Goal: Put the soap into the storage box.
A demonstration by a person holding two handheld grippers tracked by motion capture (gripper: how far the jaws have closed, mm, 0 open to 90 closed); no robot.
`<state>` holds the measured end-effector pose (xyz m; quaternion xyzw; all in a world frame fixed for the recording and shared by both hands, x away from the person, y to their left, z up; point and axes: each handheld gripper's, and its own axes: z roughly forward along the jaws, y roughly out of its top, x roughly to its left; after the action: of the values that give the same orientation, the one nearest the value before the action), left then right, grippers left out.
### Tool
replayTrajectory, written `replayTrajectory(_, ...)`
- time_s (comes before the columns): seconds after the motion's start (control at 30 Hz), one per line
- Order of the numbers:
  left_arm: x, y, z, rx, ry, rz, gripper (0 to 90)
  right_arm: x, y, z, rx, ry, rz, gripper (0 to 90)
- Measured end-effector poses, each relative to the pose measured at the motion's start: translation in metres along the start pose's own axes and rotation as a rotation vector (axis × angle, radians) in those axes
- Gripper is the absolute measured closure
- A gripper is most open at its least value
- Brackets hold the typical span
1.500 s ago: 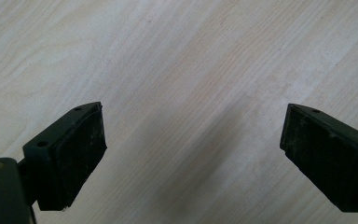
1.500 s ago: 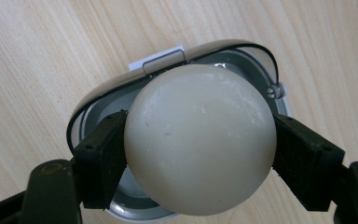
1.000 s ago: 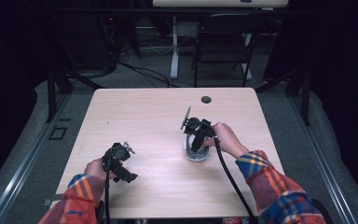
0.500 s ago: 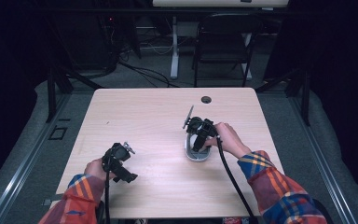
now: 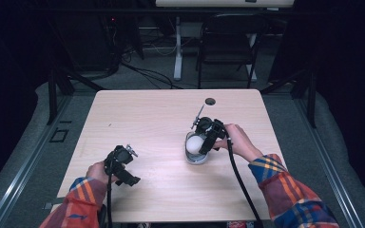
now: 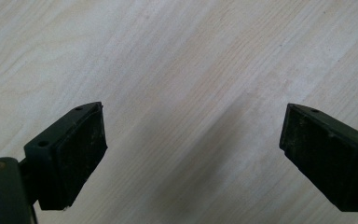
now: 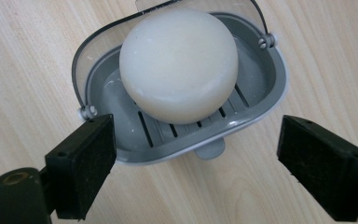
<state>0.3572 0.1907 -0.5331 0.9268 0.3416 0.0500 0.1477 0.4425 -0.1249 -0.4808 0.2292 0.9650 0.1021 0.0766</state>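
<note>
Both tongs gape, right tongs [image 7: 196, 161] over a smooth round soap [image 7: 179, 65] in a slatted grey dish [image 7: 261, 100].

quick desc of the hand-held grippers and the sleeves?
Both are black: the left hand-held gripper and the right hand-held gripper each carry two flat rectangular pads with small screw holes. A black cable trails from each. Sleeves are red-orange plaid with blue and yellow.

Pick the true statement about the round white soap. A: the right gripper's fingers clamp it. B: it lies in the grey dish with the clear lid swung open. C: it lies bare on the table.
B: in the right gripper view the soap rests on the grey dish's slats, the clear lid tipped back behind it, the right gripper open.
</note>
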Motion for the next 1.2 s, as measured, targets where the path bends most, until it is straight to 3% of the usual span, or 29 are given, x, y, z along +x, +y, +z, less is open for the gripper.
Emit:
replayTrajectory(0.27,0.0,0.0,0.0,0.001,0.001,0.001,7.1,-0.003,-0.015,-0.011,-0.037,0.017,0.016,2.0)
replayTrajectory(0.57,0.0,0.0,0.0,0.002,0.002,-0.001,7.1,-0.009,-0.04,-0.019,-0.012,-0.004,0.051,0.0)
replayTrajectory(0.6,0.0,0.0,0.0,0.003,0.002,-0.001,7.1,-0.009,-0.044,-0.018,-0.03,-0.003,0.061,0.0)
replayTrajectory(0.83,-0.001,0.001,0.001,0.007,0.003,0.003,7.0,-0.012,-0.07,-0.02,0.007,-0.011,0.08,0.0)
replayTrajectory(0.97,0.0,0.001,0.001,0.01,0.003,0.002,7.1,-0.015,-0.089,-0.019,0.0,0.0,0.12,0.0)
replayTrajectory(1.2,0.0,0.001,0.002,0.012,0.002,0.003,7.1,-0.018,-0.106,-0.018,0.024,0.009,0.149,0.0)
